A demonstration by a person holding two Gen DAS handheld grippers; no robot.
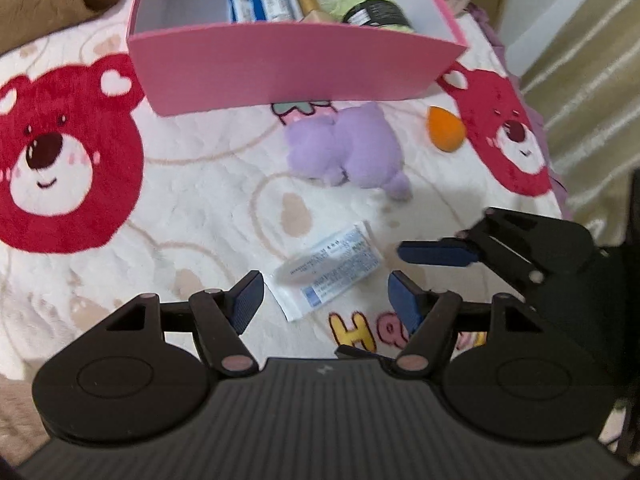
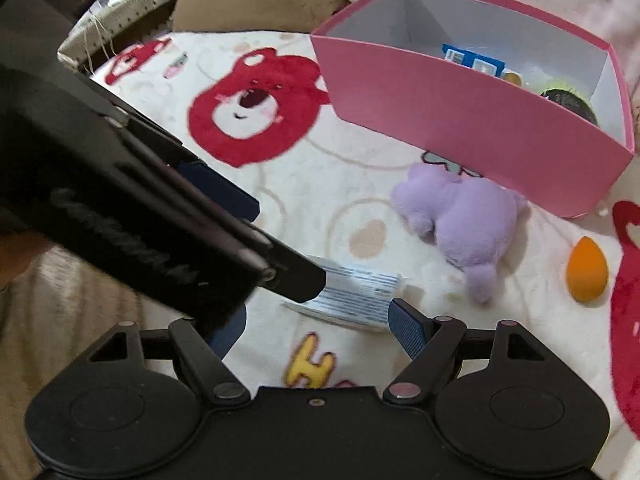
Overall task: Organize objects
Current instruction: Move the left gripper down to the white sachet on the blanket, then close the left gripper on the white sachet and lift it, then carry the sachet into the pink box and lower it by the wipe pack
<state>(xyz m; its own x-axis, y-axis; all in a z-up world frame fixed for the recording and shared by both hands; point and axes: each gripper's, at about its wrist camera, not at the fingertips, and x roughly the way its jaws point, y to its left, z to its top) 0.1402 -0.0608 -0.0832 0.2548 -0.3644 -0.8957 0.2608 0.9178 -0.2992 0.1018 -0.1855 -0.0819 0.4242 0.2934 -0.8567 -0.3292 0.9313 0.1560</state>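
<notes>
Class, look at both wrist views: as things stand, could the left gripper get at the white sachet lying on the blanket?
Probably yes. The left gripper is open, with the white sachet lying flat just ahead of its fingers and nothing on it. Only the right gripper, also open and close by, might crowd it.

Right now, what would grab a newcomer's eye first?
The open pink cardboard box at the far side, partly filled. In front of it lie a fluffy lilac plush toy and an orange teardrop sponge, all on a white blanket printed with red bears.
</notes>
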